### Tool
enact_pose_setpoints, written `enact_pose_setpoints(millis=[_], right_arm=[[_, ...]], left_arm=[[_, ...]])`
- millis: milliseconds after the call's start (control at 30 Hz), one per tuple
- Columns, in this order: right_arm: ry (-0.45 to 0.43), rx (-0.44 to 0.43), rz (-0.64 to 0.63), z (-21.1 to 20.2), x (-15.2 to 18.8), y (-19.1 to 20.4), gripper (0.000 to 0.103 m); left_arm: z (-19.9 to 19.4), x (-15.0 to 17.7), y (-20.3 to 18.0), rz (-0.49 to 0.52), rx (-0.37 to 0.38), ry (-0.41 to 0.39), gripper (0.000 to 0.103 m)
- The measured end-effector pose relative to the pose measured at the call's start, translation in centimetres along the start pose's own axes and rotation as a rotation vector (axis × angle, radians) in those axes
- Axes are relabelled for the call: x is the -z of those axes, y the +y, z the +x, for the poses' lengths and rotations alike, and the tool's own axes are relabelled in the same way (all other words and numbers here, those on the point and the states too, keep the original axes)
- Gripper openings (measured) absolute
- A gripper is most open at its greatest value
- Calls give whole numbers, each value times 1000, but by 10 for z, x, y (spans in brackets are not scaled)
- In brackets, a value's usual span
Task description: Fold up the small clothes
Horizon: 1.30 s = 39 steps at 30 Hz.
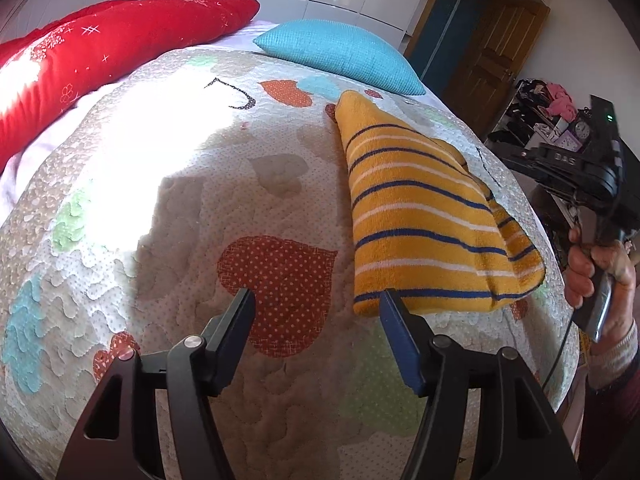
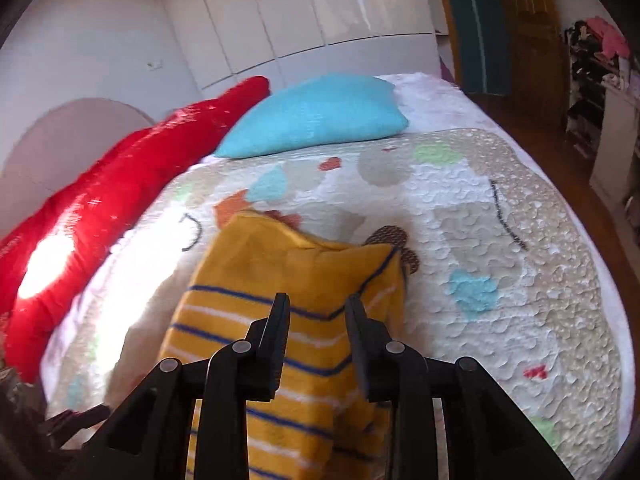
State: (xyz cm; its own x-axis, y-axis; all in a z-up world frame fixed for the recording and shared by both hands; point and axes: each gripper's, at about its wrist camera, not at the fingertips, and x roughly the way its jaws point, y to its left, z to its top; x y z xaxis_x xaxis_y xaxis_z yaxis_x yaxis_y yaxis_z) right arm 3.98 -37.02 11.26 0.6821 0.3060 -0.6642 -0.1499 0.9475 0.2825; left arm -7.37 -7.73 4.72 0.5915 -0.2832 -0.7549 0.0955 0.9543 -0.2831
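A folded yellow garment (image 1: 424, 220) with blue and white stripes lies on the quilted bedspread (image 1: 200, 200). My left gripper (image 1: 316, 300) is open and empty, low over the quilt, its right finger just at the garment's near left corner. The right gripper body (image 1: 580, 176) shows at the far right of the left wrist view, held by a hand off the bed's edge. In the right wrist view my right gripper (image 2: 318, 308) is open and empty, hovering above the near half of the garment (image 2: 288, 272), whose far part is plain yellow.
A long red pillow (image 1: 100, 52) lies along the far left of the bed and a turquoise cushion (image 1: 344, 52) at the head. White glossy wardrobes (image 2: 320, 12), a wooden door (image 1: 492, 48) and cluttered shelves (image 1: 548, 112) stand beyond the bed.
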Motion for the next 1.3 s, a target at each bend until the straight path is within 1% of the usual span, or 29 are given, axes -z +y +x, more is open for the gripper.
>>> enact_pose_setpoints(millis=[67,100,200,267,300,333,367,400,467,533,567,633,700,733,767,800,867,967,1100,1133,1200,1300], right_arm=[[40,-86,7,3,17,4,31],[65,-98,12,7,28,3,31],[111,-10,8,21,61,-11,31],[91,18,36,19,74,-24,31],[88,54,49,18,79,-31,40],[90,66,66,19,82,-37,48],[86,59,97,21,86,-44,57],[82,36,138,23,90,-52,60],[68,-13,197,23,93,-63,62],[53,-25,202,22,96,-65,63],[45,-26,197,21,97,-65,64],[34,-34,191,21,99,-64,66],[32,-50,200,22,100,-65,67],[31,-58,207,22,100,-66,67],[29,-65,212,21,101,-67,67],[27,-70,216,20,103,-67,67],[23,-75,219,19,104,-67,68],[19,-80,221,17,106,-66,68],[16,-87,228,17,106,-67,68],[16,-87,229,17,106,-68,68],[17,-87,228,19,105,-69,69],[17,-86,229,19,105,-69,69]], left_arm=[[0,0,-4,1,8,3,63],[-2,-1,-7,10,13,1,63],[-8,-11,-22,58,19,-23,63],[-8,-24,-32,82,28,-34,67],[-6,-33,-38,90,36,-38,68],[-2,-44,-43,100,43,-41,70],[4,-55,-49,109,47,-42,71],[12,-67,-56,116,47,-41,71],[33,-89,-67,124,42,-36,71],[60,-110,-76,132,32,-5,71],[76,-119,-80,140,10,18,71],[108,-131,-83,154,-61,63,71],[136,-136,-80,157,-100,113,82],[146,-137,-77,155,-123,125,92],[150,-138,-74,143,-133,122,94],[152,-139,-72,127,-127,121,94],[147,-140,-68,101,-104,114,93],[128,-139,-64,90,-81,82,93],[80,-123,-59,108,-55,-4,93],[67,-117,-56,115,-59,-29,93],[40,-101,-52,138,-100,-94,93],[-3,-72,-50,183,-209,-239,93]])
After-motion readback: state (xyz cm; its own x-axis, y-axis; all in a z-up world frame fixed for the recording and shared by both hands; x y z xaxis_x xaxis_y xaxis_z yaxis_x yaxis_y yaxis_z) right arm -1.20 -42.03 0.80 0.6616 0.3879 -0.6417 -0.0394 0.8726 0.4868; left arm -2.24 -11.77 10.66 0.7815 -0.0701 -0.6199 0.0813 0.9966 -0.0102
